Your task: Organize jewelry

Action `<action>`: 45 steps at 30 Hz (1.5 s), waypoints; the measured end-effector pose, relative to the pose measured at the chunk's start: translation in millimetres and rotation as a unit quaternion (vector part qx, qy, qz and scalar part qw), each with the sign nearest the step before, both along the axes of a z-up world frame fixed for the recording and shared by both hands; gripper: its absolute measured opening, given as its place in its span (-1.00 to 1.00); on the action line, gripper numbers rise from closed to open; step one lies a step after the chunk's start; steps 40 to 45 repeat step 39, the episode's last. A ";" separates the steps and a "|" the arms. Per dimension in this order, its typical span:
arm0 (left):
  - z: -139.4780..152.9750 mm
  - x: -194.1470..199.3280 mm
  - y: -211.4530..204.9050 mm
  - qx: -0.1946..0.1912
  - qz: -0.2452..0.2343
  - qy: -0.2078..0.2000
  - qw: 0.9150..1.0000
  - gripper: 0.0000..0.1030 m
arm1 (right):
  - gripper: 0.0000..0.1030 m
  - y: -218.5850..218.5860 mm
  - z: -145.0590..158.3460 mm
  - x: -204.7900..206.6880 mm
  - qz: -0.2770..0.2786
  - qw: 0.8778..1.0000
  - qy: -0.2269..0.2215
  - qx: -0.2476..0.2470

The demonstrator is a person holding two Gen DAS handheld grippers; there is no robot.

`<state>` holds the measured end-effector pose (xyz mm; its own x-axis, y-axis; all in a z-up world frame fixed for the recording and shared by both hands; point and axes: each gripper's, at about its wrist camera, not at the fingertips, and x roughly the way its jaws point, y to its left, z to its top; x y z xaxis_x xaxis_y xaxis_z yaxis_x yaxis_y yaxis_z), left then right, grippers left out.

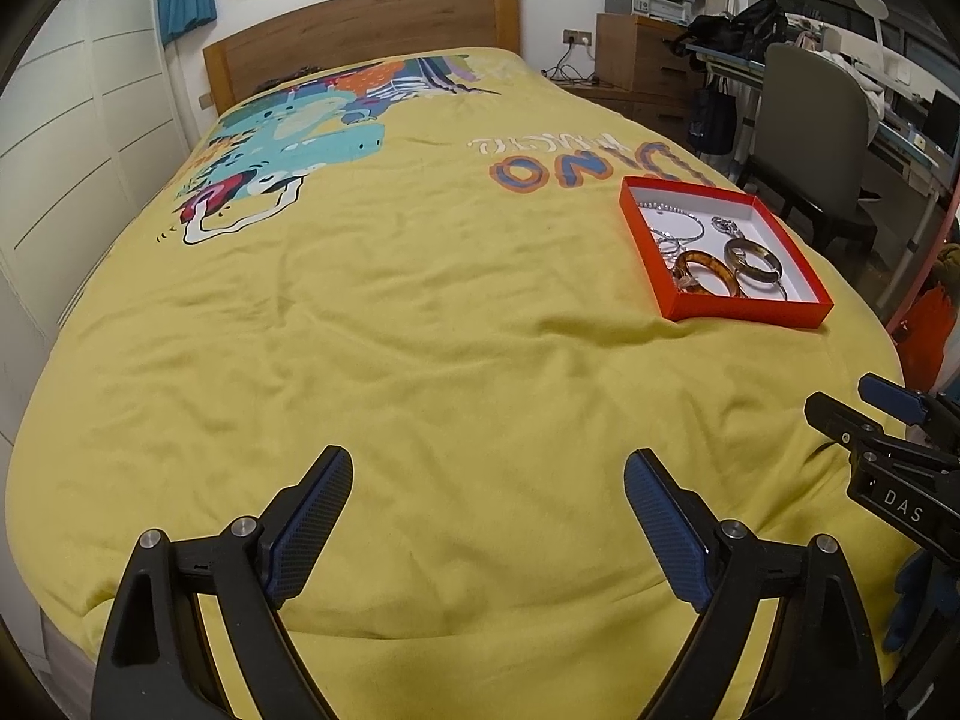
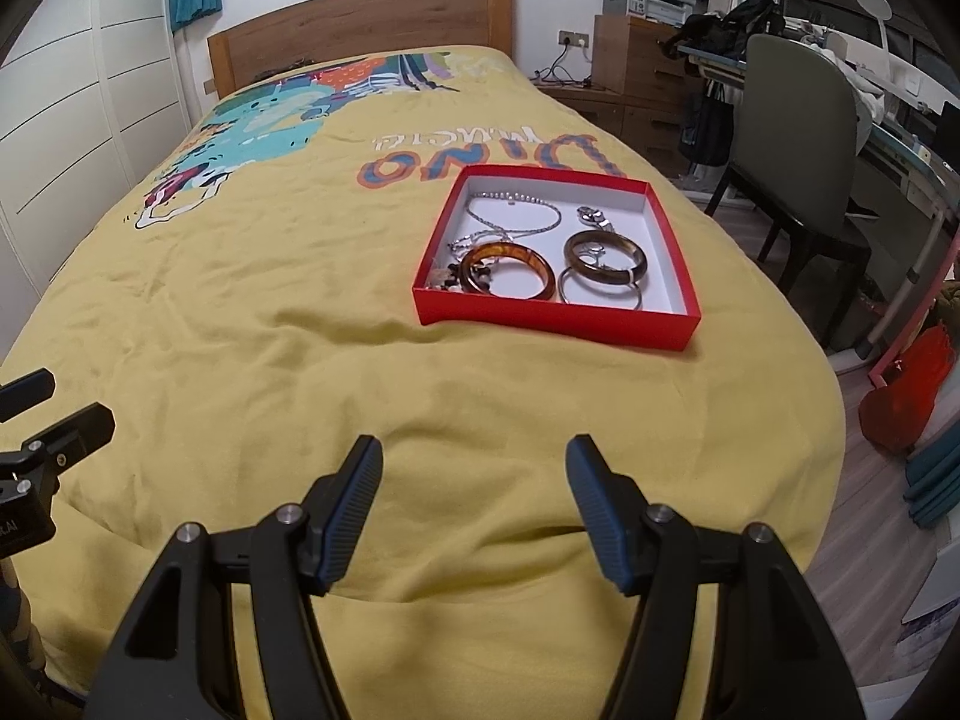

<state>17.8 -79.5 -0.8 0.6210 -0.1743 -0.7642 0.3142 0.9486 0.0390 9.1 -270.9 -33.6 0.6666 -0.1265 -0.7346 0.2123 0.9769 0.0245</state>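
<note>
A shallow red box [image 2: 555,315] with a white inside lies on the yellow bedspread [image 2: 270,330]; it also shows in the left wrist view [image 1: 648,246]. In it lie an amber bangle [image 2: 507,270], a dark brown bangle [image 2: 606,258], a thin silver bangle [image 2: 600,294], a silver chain necklace [image 2: 516,210] and small silver pieces [image 2: 591,217]. My right gripper [image 2: 474,468] is open and empty over the bed's near end, short of the box. My left gripper [image 1: 489,480] is open and empty, left of and nearer than the box.
A wooden headboard [image 2: 360,18] stands at the far end. White wardrobe doors [image 2: 60,120] line the left. Right of the bed are a grey chair [image 2: 798,138], a desk [image 2: 888,96], a wooden drawer cabinet [image 2: 636,60] and a red bag [image 2: 906,396] on the floor.
</note>
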 end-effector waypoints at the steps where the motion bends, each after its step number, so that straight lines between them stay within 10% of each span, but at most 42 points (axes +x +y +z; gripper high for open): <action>1: -0.6 -0.2 0.0 0.000 0.000 0.001 1.000 0.79 | 0.20 -0.7 -0.3 -0.4 -0.001 1.000 -0.001 0.001; 45: -9.5 -1.3 -8.7 0.007 -0.014 0.010 1.000 0.99 | 0.20 -10.8 0.7 -9.5 -0.017 1.000 -0.022 0.013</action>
